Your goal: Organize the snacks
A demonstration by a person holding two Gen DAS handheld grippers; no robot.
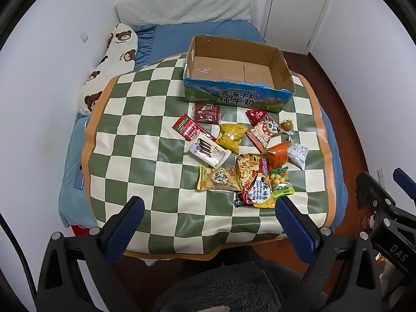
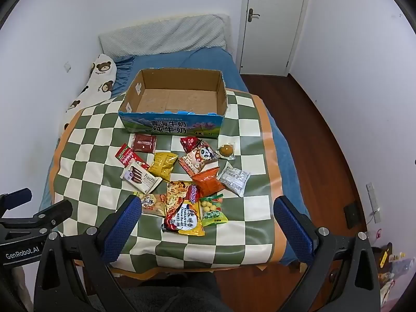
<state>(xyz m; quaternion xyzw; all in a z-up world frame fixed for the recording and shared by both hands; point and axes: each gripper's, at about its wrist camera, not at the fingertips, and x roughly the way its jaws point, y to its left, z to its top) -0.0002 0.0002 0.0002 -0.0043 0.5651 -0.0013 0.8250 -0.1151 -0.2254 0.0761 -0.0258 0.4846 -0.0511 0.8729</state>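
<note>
Green and cream squares cover the mat [image 1: 145, 140] on the bed, and the snacks lie on it in one loose heap, in front of the open cardboard box [image 1: 234, 72]. Nothing is inside the box.

Both grippers are above the near edge of the mat and tilt down toward the heap. The left gripper [image 1: 209, 214] has its jaws spread as wide as they go and holds nothing. The right gripper [image 2: 207, 212] is the same: jaws fully apart, nothing between the pads.

The relation that matters for the coming move is which packet lies nearest and how it lies. The closest one is the noodle packet [image 2: 183, 209], with red and yellow print. In the right wrist view it lies ahead of the jaws, almost on their middle line, slightly to the left. Its long axis runs away from the gripper, toward the box, so I think the jaws could close across its short side without a turn of the wrist. In the left wrist view the same noodle packet [image 1: 256, 182] is ahead but clearly to the right, close to the right finger. So the right hand seems better placed for it.

The yellow nut bag [image 1: 218, 179] touches the noodle packet on the left, and the green candy bag [image 2: 213, 209] touches it on the right. A grip may catch one of these too. The box stands straight beyond the heap, so a short carry forward should reach it.
</note>
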